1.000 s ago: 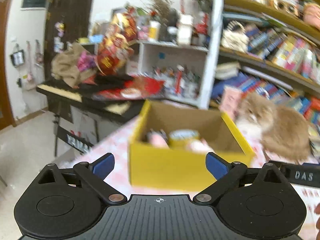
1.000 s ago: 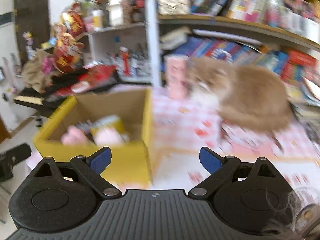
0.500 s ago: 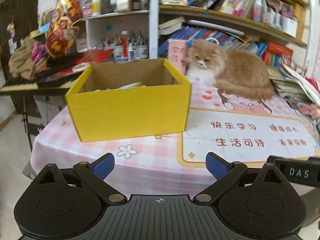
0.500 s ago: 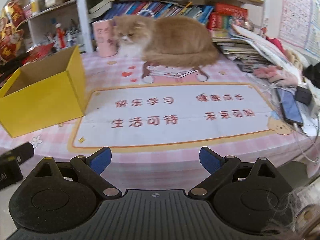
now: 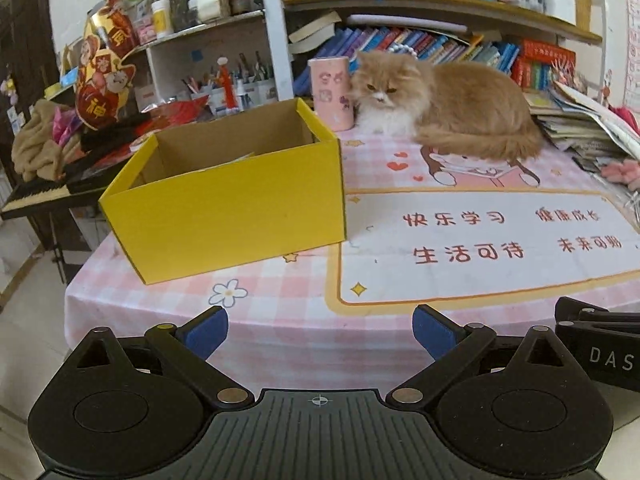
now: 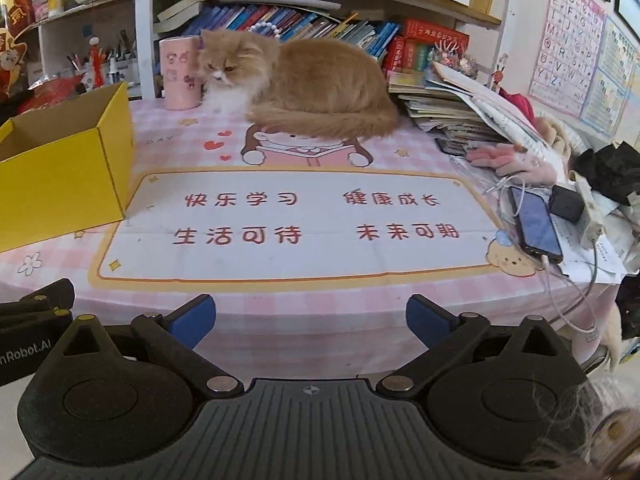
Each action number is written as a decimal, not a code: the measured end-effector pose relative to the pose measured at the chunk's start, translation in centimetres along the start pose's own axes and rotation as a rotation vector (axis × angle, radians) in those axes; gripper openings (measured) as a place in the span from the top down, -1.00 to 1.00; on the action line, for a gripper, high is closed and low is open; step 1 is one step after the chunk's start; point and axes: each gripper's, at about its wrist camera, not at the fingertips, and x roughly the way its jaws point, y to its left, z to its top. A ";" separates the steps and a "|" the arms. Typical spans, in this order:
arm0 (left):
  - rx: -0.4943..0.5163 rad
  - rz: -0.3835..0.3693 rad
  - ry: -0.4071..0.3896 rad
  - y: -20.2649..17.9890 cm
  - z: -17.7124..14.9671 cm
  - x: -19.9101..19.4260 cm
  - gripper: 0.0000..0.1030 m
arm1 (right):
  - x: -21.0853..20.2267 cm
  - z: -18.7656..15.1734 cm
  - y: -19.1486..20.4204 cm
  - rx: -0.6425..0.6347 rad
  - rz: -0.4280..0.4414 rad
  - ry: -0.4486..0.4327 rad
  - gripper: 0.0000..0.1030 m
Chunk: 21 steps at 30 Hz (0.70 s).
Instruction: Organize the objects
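In the left wrist view, the left gripper (image 5: 320, 330) hangs off the near edge of the desk (image 5: 280, 320), jaws spread wide and holding nothing. The yellow box (image 5: 228, 216) stands ahead and to the left of the gripper, open at the top; only a sliver of pale contents shows over its rim, and what they are cannot be told. A cat (image 5: 444, 108) lies further ahead and to the right, beside a pink cup (image 5: 332, 94). In the right wrist view, the right gripper (image 6: 310, 318) also sits short of the desk edge, jaws spread and empty, with the box at far left and the printed mat directly ahead bare. A phone (image 6: 536, 226) on a cable lies ahead to the right amid papers. Judgement: the step in hand is selecting the next item. Approach low and slowly from the near edge, keep clear of the cat, and free the cable before lifting the phone.
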 end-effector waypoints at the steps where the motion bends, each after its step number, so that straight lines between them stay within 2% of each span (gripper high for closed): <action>1: 0.007 0.000 0.003 -0.2 0.0 0.0 -0.95 | 0.1 0.0 -0.1 0.001 0.000 0.004 -1.00; 21: 0.014 0.026 0.039 -1.7 -0.4 0.2 -0.95 | 0.8 -0.6 -0.9 0.019 -0.024 0.046 -1.00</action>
